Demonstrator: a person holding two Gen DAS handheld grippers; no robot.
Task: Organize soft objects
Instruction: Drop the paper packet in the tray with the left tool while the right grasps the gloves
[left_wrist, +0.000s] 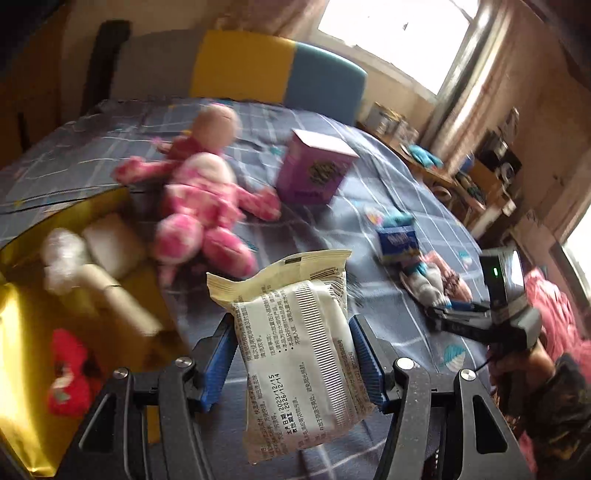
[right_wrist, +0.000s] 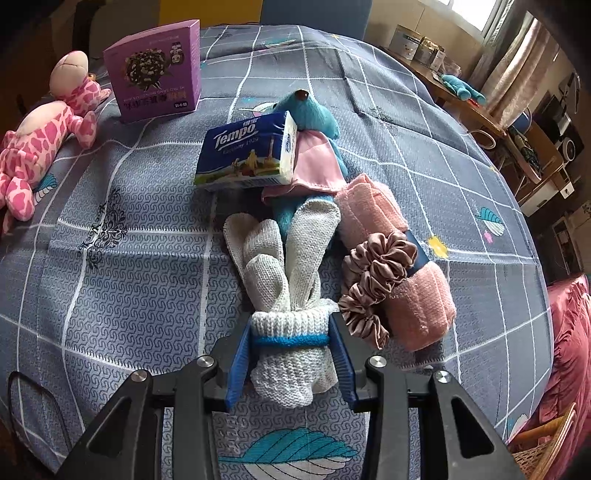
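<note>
My left gripper is shut on a white wet-wipe pack and holds it above the bed, right of a gold box. The box holds a white bundle, a cardboard tube and a red soft item. My right gripper is shut on the cuff of white knit gloves lying on the bedspread. It also shows in the left wrist view. Beside the gloves lie a pink rolled towel, a brown scrunchie, a Tempo tissue pack and a blue plush.
A pink spotted plush lies at the bed's left, also in the left wrist view. A purple carton stands near it. A grey checked bedspread covers the bed. A cluttered desk stands at the right.
</note>
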